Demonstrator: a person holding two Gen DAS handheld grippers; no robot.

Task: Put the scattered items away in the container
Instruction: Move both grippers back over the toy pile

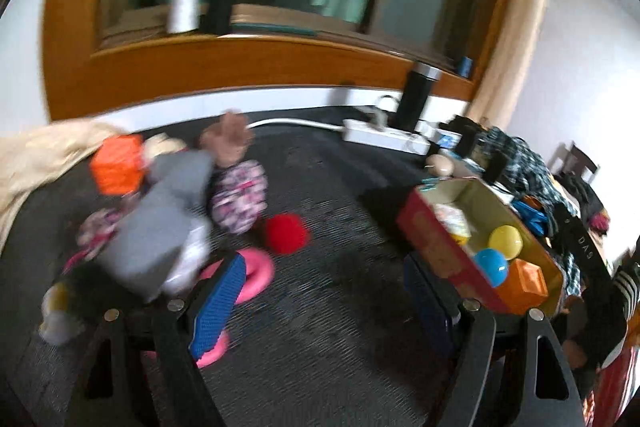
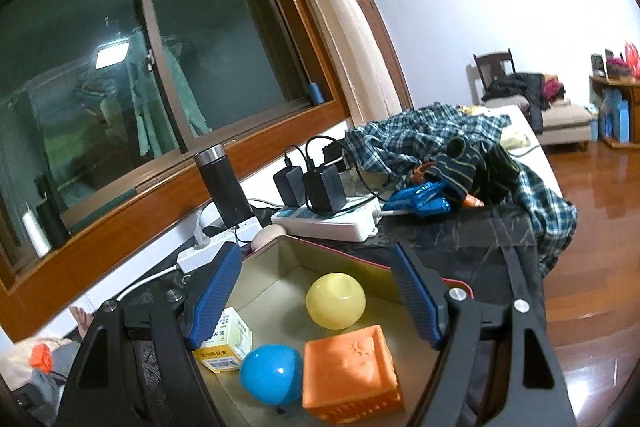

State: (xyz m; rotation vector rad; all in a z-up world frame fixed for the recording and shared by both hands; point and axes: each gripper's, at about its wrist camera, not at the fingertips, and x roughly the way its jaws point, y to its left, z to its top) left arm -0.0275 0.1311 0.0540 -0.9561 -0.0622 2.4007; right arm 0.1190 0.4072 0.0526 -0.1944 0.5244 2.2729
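Dim indoor light, left wrist view motion-blurred, right wrist view sharper, lamp reflection [image 2: 112, 54] in dark window, floor glare, fisheye-bent edges.

Under our right gripper [image 2: 316, 295], the tin [image 2: 340, 267] holds two balls [image 2: 336, 301], a cube [image 2: 350, 371] and a small carton [image 2: 230, 341]. Power strip [image 2: 332, 223] behind tin; flask [image 2: 226, 187] left of it.

home bedroom, bed [image 2: 536, 163] (laundry-strewn), curtain [image 2: 344, 27]
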